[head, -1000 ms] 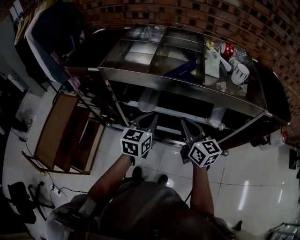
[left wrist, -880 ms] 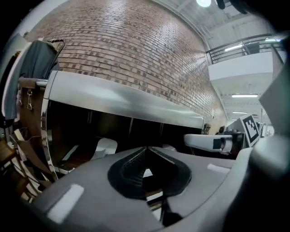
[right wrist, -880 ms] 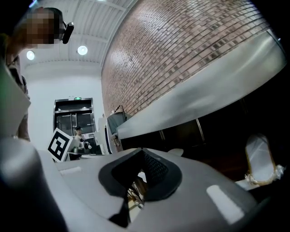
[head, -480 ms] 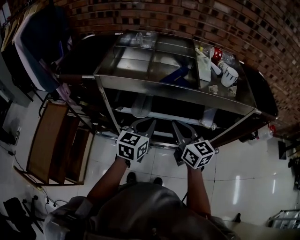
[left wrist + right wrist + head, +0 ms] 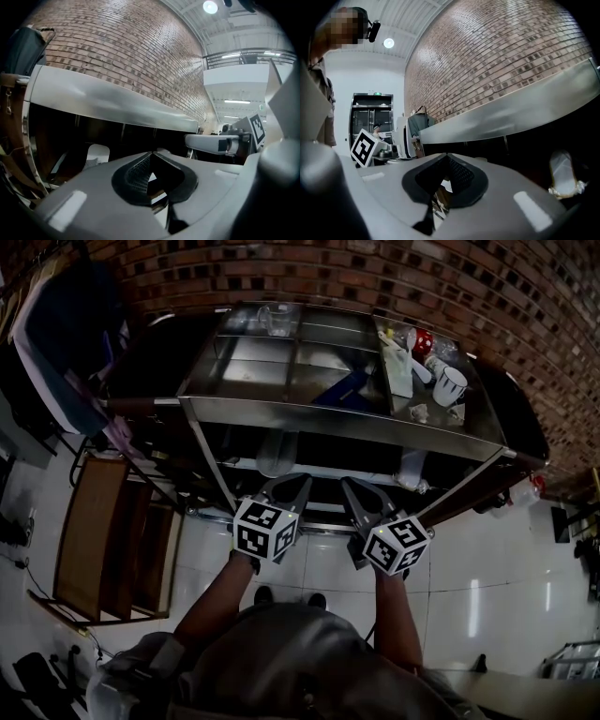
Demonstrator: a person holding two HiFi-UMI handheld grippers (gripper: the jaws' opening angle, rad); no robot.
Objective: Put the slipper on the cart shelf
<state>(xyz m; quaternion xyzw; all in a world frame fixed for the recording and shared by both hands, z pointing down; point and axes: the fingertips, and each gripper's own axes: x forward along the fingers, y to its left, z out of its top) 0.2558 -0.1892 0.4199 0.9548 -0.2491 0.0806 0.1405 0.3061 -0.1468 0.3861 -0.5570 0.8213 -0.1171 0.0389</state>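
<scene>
**View swings over the cart [image 5: 337,416], grippers barely budge**

Since a second ago the head view has swung. The cart now sits further left and higher in the picture, with more tiled floor [image 5: 487,568] showing to its right. The right gripper [image 5: 447,155] has edged a touch closer to the left gripper [image 5: 151,153]. Both still hang side by side in front of the cart.

Now the slipper [image 5: 275,454]. There's one pale slipper, lying on the cart's lower shelf [image 5: 328,465], tucked in the shadow under the top shelf, towards the left half. Neither gripper touches it. In the left gripper view it shows beyond the jaws and off to their left.

A second pale shape [image 5: 411,471] sits further right on that same shelf, too dim to name.

Two grippers, and both jaws are pressed together tip to tip with nothing between them. Two marker cubes show, one on each: the left cube [image 5: 265,529] and the right cube [image 5: 394,542]. The person's two forearms run back from them.

Up top, the steel shelf is split into compartments. One white mug [image 5: 450,385] stands at its right end, with one red item [image 5: 424,341] just behind it. One blue object [image 5: 342,388] lies slantwise near the middle.

Further out, one brick wall [image 5: 375,268] stands behind the cart. One wooden rack [image 5: 103,521] stands on the floor to the left.
</scene>
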